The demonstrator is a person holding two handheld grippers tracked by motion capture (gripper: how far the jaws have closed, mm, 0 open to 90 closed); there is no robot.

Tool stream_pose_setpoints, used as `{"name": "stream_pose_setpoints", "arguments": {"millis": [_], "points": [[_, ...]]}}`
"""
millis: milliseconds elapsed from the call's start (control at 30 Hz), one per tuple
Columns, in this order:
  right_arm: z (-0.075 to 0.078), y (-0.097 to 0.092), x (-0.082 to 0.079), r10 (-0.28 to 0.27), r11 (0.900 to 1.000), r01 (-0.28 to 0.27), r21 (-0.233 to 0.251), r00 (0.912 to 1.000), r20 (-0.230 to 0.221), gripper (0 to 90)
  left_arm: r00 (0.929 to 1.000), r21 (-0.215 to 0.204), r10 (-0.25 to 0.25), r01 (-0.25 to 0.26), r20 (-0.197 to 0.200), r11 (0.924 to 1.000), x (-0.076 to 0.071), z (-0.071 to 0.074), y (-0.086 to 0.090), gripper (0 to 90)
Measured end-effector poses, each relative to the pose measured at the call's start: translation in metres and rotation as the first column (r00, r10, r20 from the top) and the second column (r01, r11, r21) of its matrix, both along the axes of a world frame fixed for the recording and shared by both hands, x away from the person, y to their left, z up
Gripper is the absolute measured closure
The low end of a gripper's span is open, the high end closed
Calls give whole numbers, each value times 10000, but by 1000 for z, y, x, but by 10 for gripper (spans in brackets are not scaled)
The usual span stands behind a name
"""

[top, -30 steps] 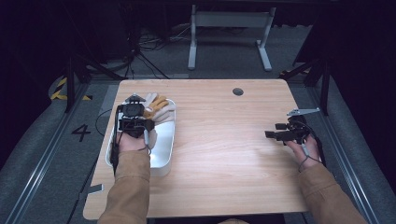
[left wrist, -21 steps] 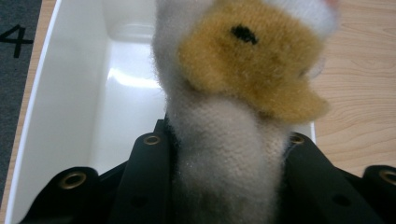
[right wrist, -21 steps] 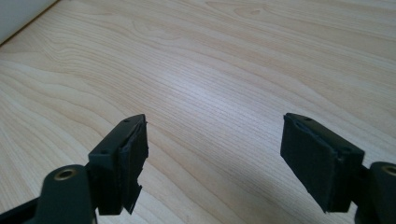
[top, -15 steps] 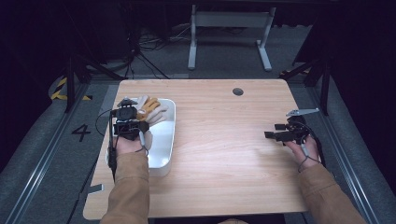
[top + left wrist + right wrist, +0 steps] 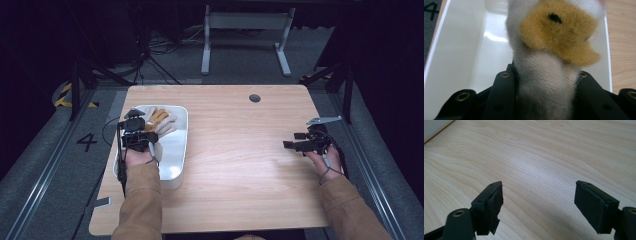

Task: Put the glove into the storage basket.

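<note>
The left gripper (image 5: 145, 131) clamps its fingers on the plush toy (image 5: 554, 42), holding it inside the white tray (image 5: 177, 165). Over on the bare table (image 5: 240, 150), the right gripper (image 5: 292, 145) waits, fingers wide, holding nothing.

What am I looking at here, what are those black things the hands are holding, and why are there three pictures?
A person at a wooden table holds a two-jaw tool in each hand. The high view looks down from above; the other two pictures come from cameras riding on each tool. The left gripper is shut on a fluffy white-and-tan soft toy, over a white tray at the table's left side. The right gripper is open with nothing between its jaws, above bare wood.
</note>
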State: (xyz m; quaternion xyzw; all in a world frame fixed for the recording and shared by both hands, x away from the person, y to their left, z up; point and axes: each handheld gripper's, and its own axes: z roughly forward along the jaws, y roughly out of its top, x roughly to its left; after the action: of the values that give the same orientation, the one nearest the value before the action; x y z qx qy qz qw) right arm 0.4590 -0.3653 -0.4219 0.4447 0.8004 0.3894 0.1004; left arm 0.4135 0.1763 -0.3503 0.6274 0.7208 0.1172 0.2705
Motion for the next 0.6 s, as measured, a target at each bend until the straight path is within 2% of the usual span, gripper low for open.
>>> {"name": "stream_pose_setpoints", "arguments": {"millis": [267, 600], "points": [[0, 0, 0, 63, 10000, -63, 55, 10000, 6, 232, 9991, 28, 242, -241, -336, 9997, 6, -22, 0, 684], [-1, -1, 1, 46, 10000, -46, 63, 10000, -3, 232, 9963, 181, 452, -440, -726, 9989, 17, -40, 0, 682]]}}
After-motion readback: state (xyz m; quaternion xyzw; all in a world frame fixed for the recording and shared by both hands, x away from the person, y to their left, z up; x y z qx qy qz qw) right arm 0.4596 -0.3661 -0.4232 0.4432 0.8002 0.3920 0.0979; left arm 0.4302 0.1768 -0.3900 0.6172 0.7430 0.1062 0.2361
